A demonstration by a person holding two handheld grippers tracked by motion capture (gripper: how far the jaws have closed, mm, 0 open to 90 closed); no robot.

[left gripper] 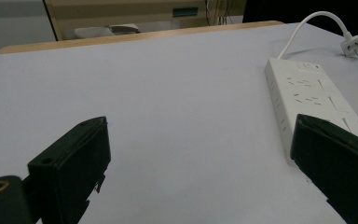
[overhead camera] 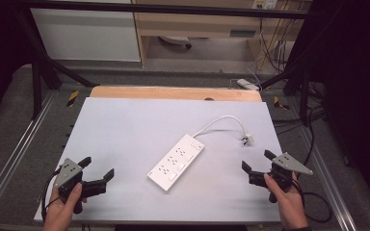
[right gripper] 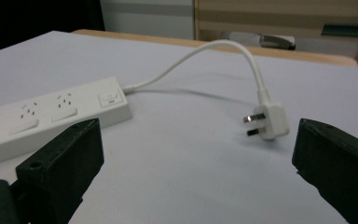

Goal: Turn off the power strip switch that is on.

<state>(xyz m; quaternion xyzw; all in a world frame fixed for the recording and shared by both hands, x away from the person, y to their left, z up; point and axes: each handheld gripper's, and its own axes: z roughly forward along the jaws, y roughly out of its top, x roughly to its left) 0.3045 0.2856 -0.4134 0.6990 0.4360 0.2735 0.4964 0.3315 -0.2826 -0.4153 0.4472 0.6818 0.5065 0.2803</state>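
White power strip [overhead camera: 176, 162] lying diagonally mid-table [overhead camera: 125, 130], cord [overhead camera: 220, 121] curling off to plug [overhead camera: 247, 139] beyond its switch end. Left gripper [overhead camera: 98, 167] well left of strip, right gripper [overhead camera: 256, 160] well right, near plug. Both jaws wide apart, holding nothing, bare tabletop between.

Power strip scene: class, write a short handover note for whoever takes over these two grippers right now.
Left gripper: open, holds nothing, near the table's front left corner.
Right gripper: open, holds nothing, at the front right, facing the plug.
Power strip: lies diagonally mid-table, its cord curving to the plug, which lies loose on the table, prongs bare.
Done: nothing gripped yet.
Left: probably to grasp the plug or strip; the right gripper is nearest the plug.
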